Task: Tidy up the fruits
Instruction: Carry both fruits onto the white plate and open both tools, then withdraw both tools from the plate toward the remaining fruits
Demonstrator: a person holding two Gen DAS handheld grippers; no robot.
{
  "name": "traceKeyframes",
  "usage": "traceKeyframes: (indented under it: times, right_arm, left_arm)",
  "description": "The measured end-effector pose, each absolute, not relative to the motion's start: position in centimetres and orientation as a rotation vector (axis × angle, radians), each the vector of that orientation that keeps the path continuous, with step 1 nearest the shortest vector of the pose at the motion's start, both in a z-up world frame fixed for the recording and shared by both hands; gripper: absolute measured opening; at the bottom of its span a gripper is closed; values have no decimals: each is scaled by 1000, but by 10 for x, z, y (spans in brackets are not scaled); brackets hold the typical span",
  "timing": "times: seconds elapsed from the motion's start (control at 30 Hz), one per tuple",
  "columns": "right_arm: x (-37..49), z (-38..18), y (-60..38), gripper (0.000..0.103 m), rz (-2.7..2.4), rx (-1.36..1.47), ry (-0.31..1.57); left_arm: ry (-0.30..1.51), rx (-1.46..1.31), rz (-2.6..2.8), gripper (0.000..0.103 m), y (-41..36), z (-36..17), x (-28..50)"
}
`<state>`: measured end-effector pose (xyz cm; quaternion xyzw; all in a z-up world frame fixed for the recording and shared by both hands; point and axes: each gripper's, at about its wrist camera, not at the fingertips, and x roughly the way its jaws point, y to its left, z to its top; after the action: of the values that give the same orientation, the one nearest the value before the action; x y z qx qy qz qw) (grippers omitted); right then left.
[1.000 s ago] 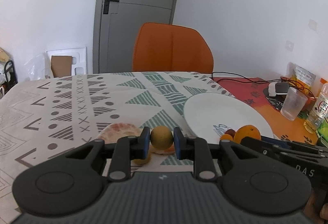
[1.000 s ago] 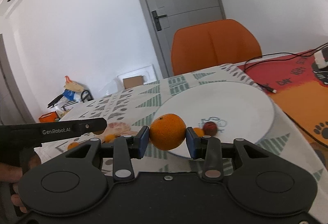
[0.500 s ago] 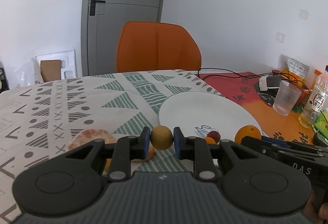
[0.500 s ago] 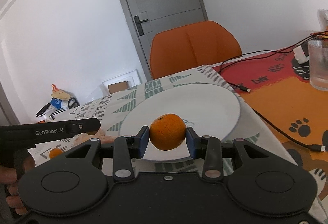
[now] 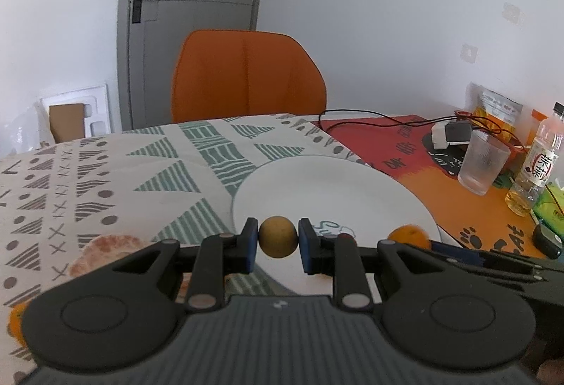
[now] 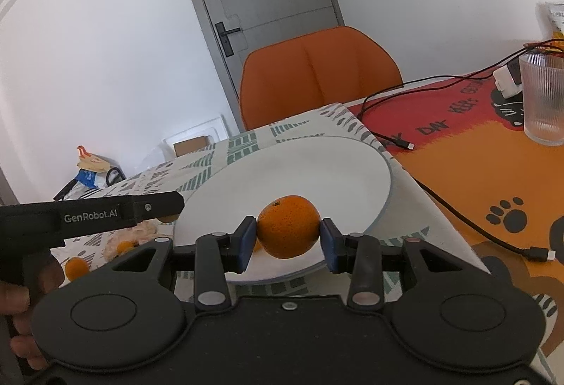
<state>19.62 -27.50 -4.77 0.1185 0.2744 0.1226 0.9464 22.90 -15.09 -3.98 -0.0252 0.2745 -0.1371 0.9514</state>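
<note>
My left claw (image 5: 278, 242) pinches a small brown fruit (image 5: 277, 236) and my right claw (image 6: 287, 238) an orange (image 6: 288, 225), both over the plate (image 5: 328, 187). Neither is set down, and loose fruit (image 6: 77, 267) waits on the worktop (image 5: 105, 173).

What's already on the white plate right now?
The white plate looks mostly bare. In the left view a small dark red fruit peeks above the left gripper; the grippers and their held fruit hide the near edge.
</note>
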Motion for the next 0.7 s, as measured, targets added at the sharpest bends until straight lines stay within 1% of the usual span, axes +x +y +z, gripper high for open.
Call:
traceKeyframes:
  times: [0.2, 0.23, 0.3, 0.37, 0.43, 0.47, 0.53, 0.6, 0.67, 0.7]
  right_arm:
    - [196, -45, -276, 48, 243, 242, 541]
    - [195, -45, -276, 48, 243, 244, 539]
    - [194, -45, -277, 48, 243, 252, 539]
    - [192, -46, -278, 48, 242, 257, 543]
    - [192, -46, -278, 48, 243, 258, 547]
    - [191, -46, -277, 48, 246, 259, 549]
    - [190, -45, -276, 50, 255, 259, 545]
    - [188, -44, -273, 59, 259, 259, 539]
    - [186, -42, -270, 61, 266, 256, 532]
    - [185, -42, -269, 62, 272, 256, 529]
  left_arm:
    - [576, -53, -307, 23, -157, -44, 234]
    - [574, -55, -305, 27, -157, -44, 235]
    - [566, -54, -303, 28, -157, -42, 235]
    - [561, -62, -293, 32, -153, -39, 233]
    - [558, -69, -275, 43, -148, -37, 231]
    - [554, -70, -265, 46, -145, -35, 229]
    - [543, -71, -244, 57, -141, -33, 225]
    - [535, -68, -228, 63, -137, -30, 220]
    - [531, -73, -218, 68, -132, -29, 215]
    - [532, -76, -211, 76, -129, -28, 212]
